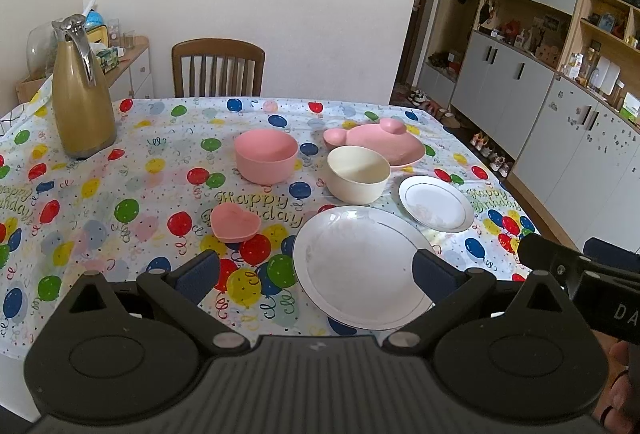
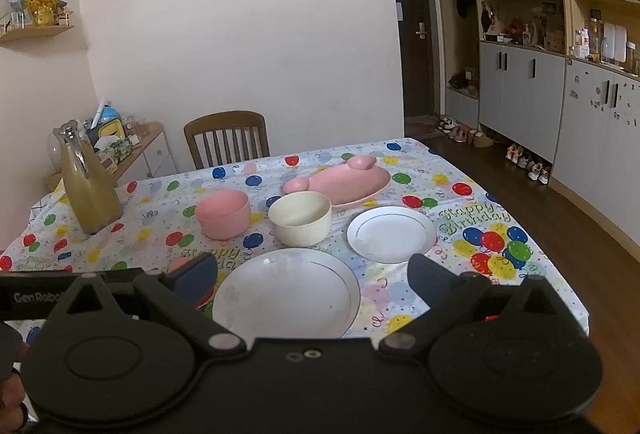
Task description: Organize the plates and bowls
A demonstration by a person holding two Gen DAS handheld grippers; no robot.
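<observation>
A large white plate (image 1: 360,266) (image 2: 286,294) lies nearest on the balloon tablecloth. A small white plate (image 1: 436,202) (image 2: 391,233) lies to its right. Behind stand a cream bowl (image 1: 358,173) (image 2: 300,218), a pink bowl (image 1: 266,155) (image 2: 223,213) and a pink bear-shaped plate (image 1: 380,143) (image 2: 340,181). A small pink heart-shaped dish (image 1: 235,222) sits left of the large plate, mostly hidden in the right wrist view. My left gripper (image 1: 316,272) and my right gripper (image 2: 312,276) are both open and empty, held above the table's near edge over the large plate.
A gold thermos jug (image 1: 82,101) (image 2: 90,181) stands at the table's far left. A wooden chair (image 1: 218,67) (image 2: 228,137) is behind the table. Cabinets (image 1: 540,81) and shoes line the right wall. The other gripper's body (image 1: 580,274) shows at the right.
</observation>
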